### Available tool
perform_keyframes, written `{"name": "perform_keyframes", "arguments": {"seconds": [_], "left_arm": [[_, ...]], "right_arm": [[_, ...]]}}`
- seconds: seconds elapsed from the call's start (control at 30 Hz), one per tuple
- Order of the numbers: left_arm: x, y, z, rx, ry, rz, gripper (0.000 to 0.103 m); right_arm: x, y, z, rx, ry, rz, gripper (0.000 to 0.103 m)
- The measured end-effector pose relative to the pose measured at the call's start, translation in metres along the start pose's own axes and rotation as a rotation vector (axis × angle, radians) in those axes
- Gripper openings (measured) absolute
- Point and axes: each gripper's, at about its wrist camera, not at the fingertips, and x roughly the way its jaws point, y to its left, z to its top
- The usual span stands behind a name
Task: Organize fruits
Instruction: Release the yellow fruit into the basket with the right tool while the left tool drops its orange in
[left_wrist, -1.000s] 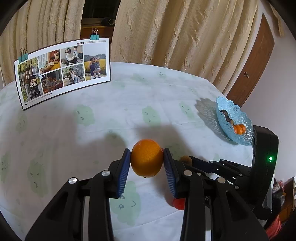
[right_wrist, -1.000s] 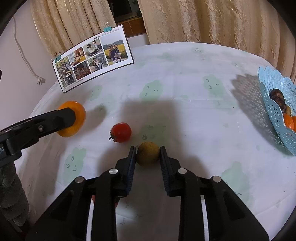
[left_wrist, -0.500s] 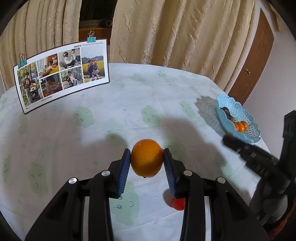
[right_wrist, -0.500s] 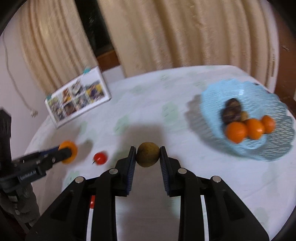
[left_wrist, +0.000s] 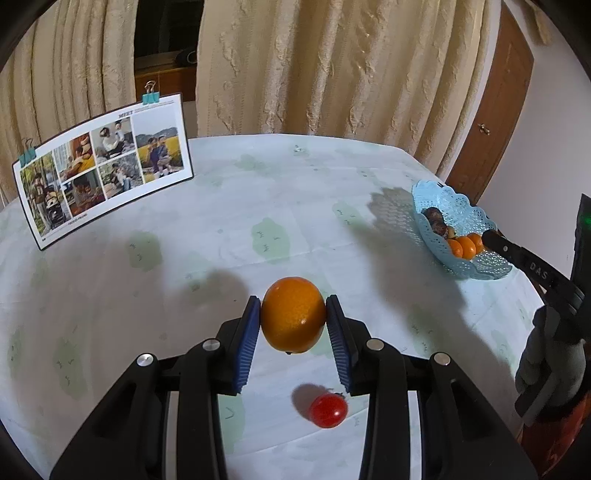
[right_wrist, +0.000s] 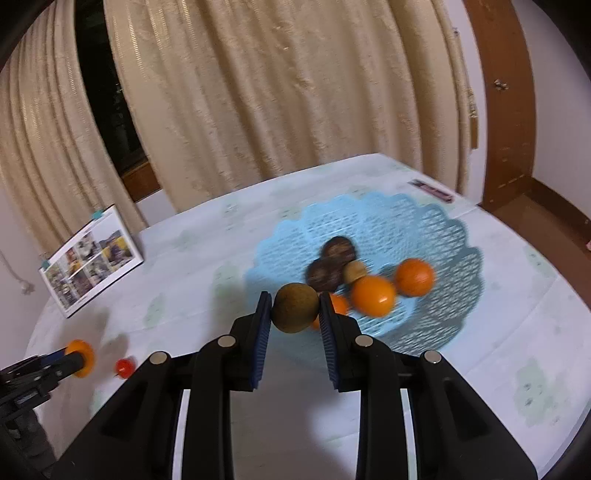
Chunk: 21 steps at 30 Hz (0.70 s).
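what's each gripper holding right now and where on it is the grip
The left gripper clamps an orange by its two opposite sides. The right gripper clamps a small brown round fruit the same way, across its middle.

On the counter (left_wrist: 295, 192), the photo card (left_wrist: 103, 162) stands at the far left before the curtains (left_wrist: 332, 66). The fruit basket (right_wrist: 436, 221) sits at the right, holding oranges (right_wrist: 373, 295) and darker fruits (right_wrist: 325, 273). A cherry tomato (left_wrist: 328, 410) lies near the front, well apart from the basket.
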Motion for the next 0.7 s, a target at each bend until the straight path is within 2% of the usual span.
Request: {"name": "perform_keyframes", "arguments": {"seconds": [0.17,0.23,0.27,0.3,0.5,0.7], "left_arm": [[0.003,-0.014,0.006,0.027,0.0,0.001,0.037],[0.004,-0.021,0.009,0.04,-0.001,-0.001,0.037],[0.004,-0.026,0.011,0.05,-0.003,-0.002,0.037],[0.005,-0.029,0.013,0.056,-0.004,-0.003,0.037],[0.011,-0.066,0.029,0.126,-0.021,-0.026,0.037],[0.03,-0.108,0.048,0.19,-0.019,-0.068,0.037]], "right_arm": [[0.002,-0.014,0.002,-0.004,-0.027,-0.068,0.03],[0.002,-0.017,0.001,-0.001,-0.039,-0.08,0.044],[0.0,-0.02,0.001,0.008,-0.052,-0.086,0.057],[-0.001,-0.022,0.0,0.013,-0.064,-0.091,0.06],[-0.006,-0.034,-0.005,0.018,-0.108,-0.146,0.06],[-0.016,-0.061,-0.01,0.112,-0.179,-0.215,0.064]]}}
